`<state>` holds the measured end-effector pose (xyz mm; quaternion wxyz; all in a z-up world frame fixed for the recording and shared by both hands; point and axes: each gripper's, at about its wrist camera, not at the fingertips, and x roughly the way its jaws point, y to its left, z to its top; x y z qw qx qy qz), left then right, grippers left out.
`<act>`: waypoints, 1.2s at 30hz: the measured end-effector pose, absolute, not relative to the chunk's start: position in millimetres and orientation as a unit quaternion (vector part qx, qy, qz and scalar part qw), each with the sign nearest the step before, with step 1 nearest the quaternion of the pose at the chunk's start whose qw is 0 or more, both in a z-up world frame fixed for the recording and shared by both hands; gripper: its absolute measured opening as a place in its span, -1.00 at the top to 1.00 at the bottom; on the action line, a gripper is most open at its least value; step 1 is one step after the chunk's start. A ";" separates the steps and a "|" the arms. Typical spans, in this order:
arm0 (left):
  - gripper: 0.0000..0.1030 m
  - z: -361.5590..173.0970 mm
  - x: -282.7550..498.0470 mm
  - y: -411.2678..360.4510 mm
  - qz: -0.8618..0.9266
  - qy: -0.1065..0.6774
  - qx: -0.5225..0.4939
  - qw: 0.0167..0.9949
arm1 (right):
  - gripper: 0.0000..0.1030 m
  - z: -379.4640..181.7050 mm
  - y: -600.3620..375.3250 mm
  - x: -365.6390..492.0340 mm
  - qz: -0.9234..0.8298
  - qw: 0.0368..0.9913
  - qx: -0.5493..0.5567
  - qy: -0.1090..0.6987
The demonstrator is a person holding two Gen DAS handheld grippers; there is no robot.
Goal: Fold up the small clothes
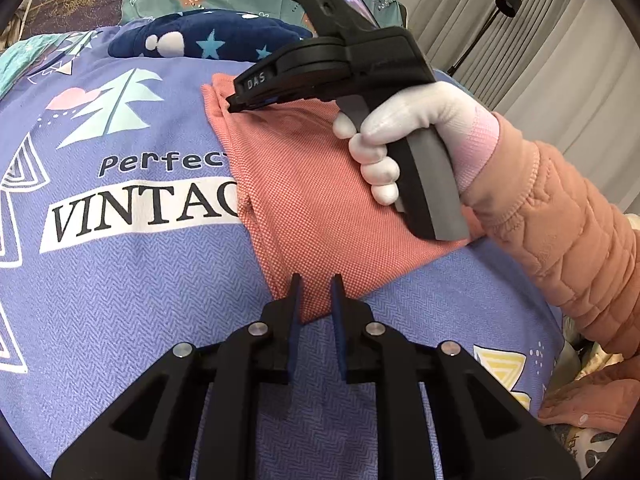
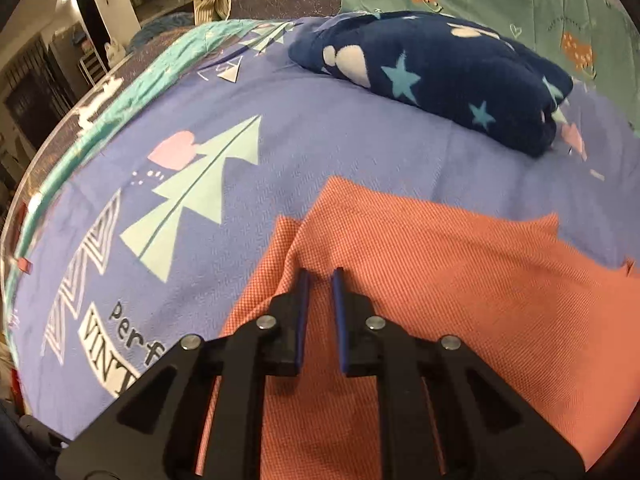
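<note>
A: Both views are being lit evenly by soft indoor light; only faint shadows are being cast under the black two-finger left gripper (image 1: 316,280) onto the periwinkle printed bedspread (image 1: 120,280).

B: Straight lines are being bent strongly toward the edges by the fisheye lens, and the corners are being cut off by a dark circular vignette.

A: In the right wrist view, the salmon-orange woven cloth (image 2: 460,280) is being smeared by motion blur, and the far-left room is being blown out by glare.

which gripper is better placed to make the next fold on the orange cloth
Probably the right gripper: it sits over the orange cloth beside a raised fold edge. The left gripper only reaches the cloth's near corner.
</note>
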<state>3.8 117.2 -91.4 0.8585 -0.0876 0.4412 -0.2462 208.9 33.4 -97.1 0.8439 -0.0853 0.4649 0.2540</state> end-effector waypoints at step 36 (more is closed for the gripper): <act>0.02 -89.4 -40.4 170.1 -0.175 0.415 -0.151 0.880 | -0.01 -108.2 25.1 -33.7 0.265 0.816 -0.430 0.281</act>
